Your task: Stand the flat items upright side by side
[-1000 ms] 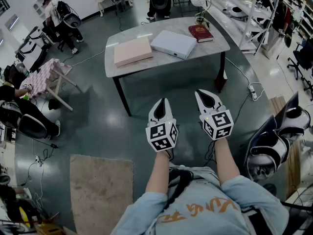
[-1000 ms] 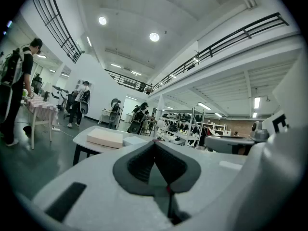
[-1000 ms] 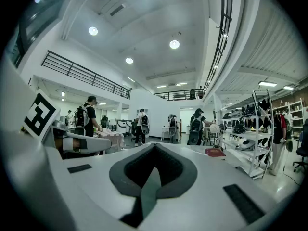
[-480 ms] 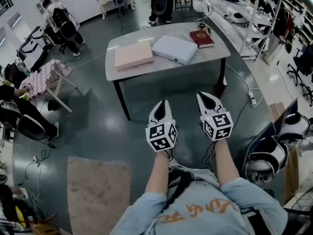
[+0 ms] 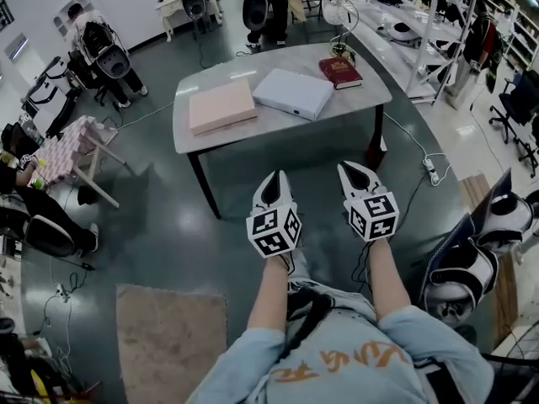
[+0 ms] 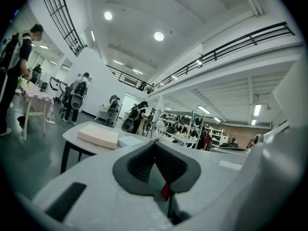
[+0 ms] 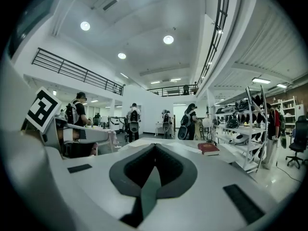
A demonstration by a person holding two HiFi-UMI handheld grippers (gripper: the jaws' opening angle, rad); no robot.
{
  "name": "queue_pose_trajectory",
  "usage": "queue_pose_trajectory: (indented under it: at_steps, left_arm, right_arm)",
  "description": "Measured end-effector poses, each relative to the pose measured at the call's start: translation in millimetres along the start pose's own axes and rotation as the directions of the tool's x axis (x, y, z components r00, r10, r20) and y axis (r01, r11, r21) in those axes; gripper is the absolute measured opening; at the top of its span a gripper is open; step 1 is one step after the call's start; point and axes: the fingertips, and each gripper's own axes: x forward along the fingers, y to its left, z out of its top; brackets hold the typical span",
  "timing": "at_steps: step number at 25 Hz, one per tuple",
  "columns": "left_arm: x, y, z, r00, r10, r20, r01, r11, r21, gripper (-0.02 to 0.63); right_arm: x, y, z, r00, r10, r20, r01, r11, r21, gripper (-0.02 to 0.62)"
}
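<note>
Three flat items lie on a grey table (image 5: pixel 278 124) ahead of me: a pink box (image 5: pixel 221 105) at the left, a pale blue-white box (image 5: pixel 295 93) in the middle and a dark red book (image 5: pixel 339 71) at the right. My left gripper (image 5: pixel 274 178) and right gripper (image 5: pixel 353 168) are held side by side over the floor, short of the table's near edge. Both are shut and empty. The left gripper view shows the pink box (image 6: pixel 98 135) and the pale box (image 6: pixel 131 141) past its closed tips. The red book (image 7: pixel 208 148) appears in the right gripper view.
People with backpacks stand at the far end of the room (image 5: pixel 257 2). A small table with a checked cloth (image 5: pixel 72 146) is at the left, and seated people beside it. Shelving (image 5: pixel 438 23) lines the right. A white machine (image 5: pixel 472 259) stands at my right, a rug (image 5: pixel 168 343) at lower left. Cables lie on the floor.
The table now sits slightly further left and higher in the head view. Both grippers stay shut in front of me, in much the same spot in the frame.
</note>
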Motion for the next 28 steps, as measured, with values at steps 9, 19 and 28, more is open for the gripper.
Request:
queue_pose_trajectory:
  at_steps: [9, 19, 28]
  left_arm:
    - [103.3, 27.8, -12.2, 0.997, -0.048, -0.055, 0.047, 0.999, -0.017, 0.012]
    - [212.3, 84.7, -22.1, 0.988, -0.029, -0.152, 0.006, 0.988, -0.153, 0.012]
    - [312.4, 205.8, 4.7, 0.982, 0.122, -0.145, -0.152, 0.964, -0.22, 0.012]
  right_arm:
    - [80.9, -51.5, -8.9, 0.998, -0.063, -0.019, 0.063, 0.998, 0.013, 0.002]
    - [208.3, -79.1, -8.8, 0.991, -0.012, -0.136, 0.007, 0.999, -0.038, 0.003]
    - [346.1, -93.8, 2.8, 0.982, 0.043, -0.185, -0.059, 0.995, -0.082, 0.002]
